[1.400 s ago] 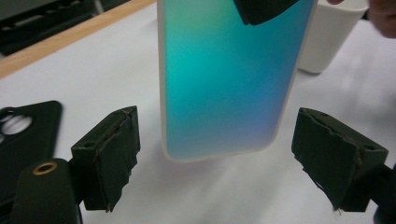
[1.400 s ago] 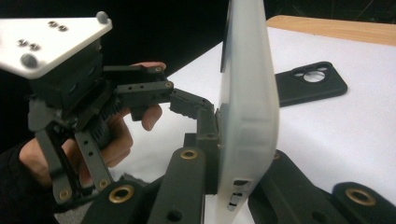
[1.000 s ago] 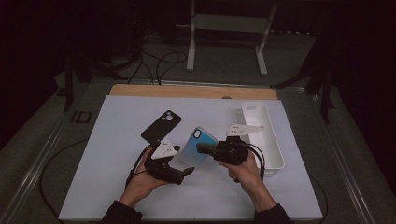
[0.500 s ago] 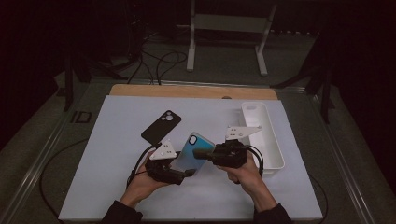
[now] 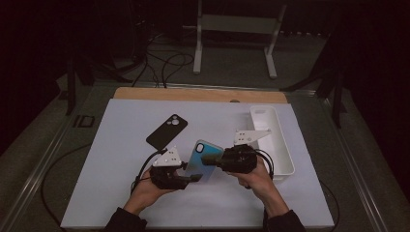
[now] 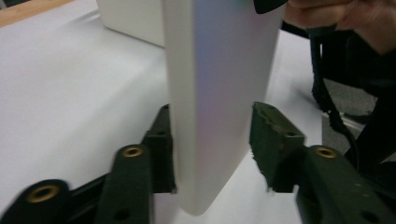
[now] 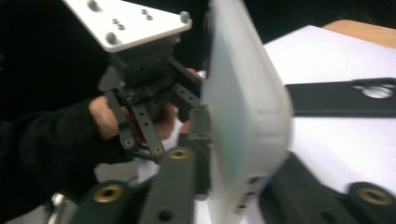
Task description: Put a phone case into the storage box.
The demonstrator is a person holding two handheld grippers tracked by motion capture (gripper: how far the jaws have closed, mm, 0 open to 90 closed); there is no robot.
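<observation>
A phone in a light blue case (image 5: 203, 157) is held tilted above the white mat between both grippers. My left gripper (image 5: 192, 175) has just been closing. The phone (image 6: 219, 93) stands between its jaws, one pad flat on a long edge and the other pad's tip meeting the opposite edge. My right gripper (image 5: 209, 159) reaches in from the right at the phone's upper end. Its jaws have just been opening, and the blurred phone (image 7: 243, 116) is still between them. A black phone case (image 5: 167, 131) lies flat behind the left gripper.
A long white tray (image 5: 285, 145) stands to the right of the right hand. The white mat (image 5: 121, 159) covers the table, with a wooden strip (image 5: 193, 94) along its far edge. Cables trail from both grippers.
The left gripper's jaws have narrowed around the phone's lower end. The phone has sunk a little toward the mat. Both hands have stayed about where they were.
</observation>
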